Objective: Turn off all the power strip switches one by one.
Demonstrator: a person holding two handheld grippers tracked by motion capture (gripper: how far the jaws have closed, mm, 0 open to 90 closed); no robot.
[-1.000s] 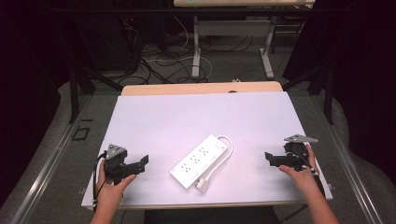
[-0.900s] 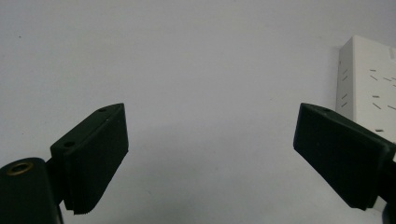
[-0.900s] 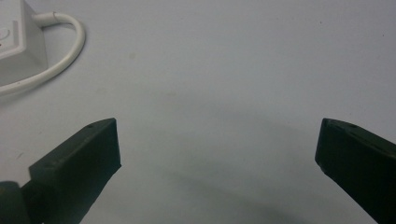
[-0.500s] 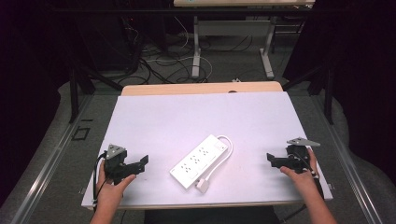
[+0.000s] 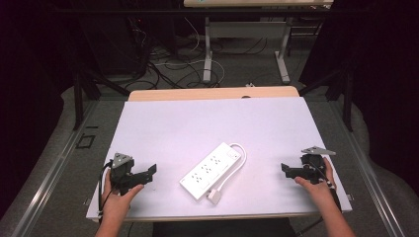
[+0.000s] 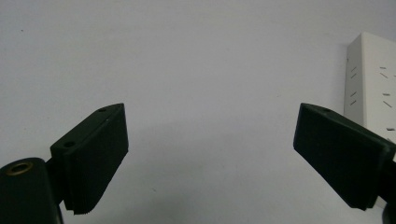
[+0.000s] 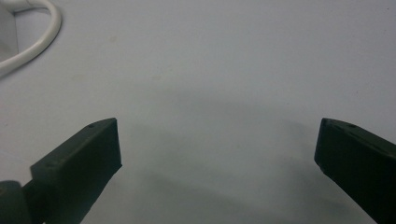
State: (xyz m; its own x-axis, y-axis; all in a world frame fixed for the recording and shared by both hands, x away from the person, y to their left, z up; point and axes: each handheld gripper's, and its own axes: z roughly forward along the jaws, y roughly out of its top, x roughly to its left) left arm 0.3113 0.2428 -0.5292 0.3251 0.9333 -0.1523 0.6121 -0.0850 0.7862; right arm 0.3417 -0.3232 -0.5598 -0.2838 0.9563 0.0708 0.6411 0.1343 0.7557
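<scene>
My right gripper (image 5: pixel 288 170) dropped slightly nearer me, I think; both wide open, empty; left gripper (image 5: pixel 148 175) unmoved, power strip (image 5: pixel 212 169) between.

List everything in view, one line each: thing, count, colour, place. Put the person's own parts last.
power strip: one, white, lying diagonally near the middle of the table's near half, between the two tools
cord: one, white, looped beside the strip on its right
plug: one, white, on the table at the strip's near end
table: one, pale lilac-white top, centre of the high view
wooden edge: one, light brown, along the table's far side
desk legs: two, grey, on the floor beyond the table
cables: several, dark and white, on the floor behind the table
left tool: one, black, near left corner, jaws open
right tool: one, black, near right edge, jaws open
hands: two, one gripping each tool
</scene>
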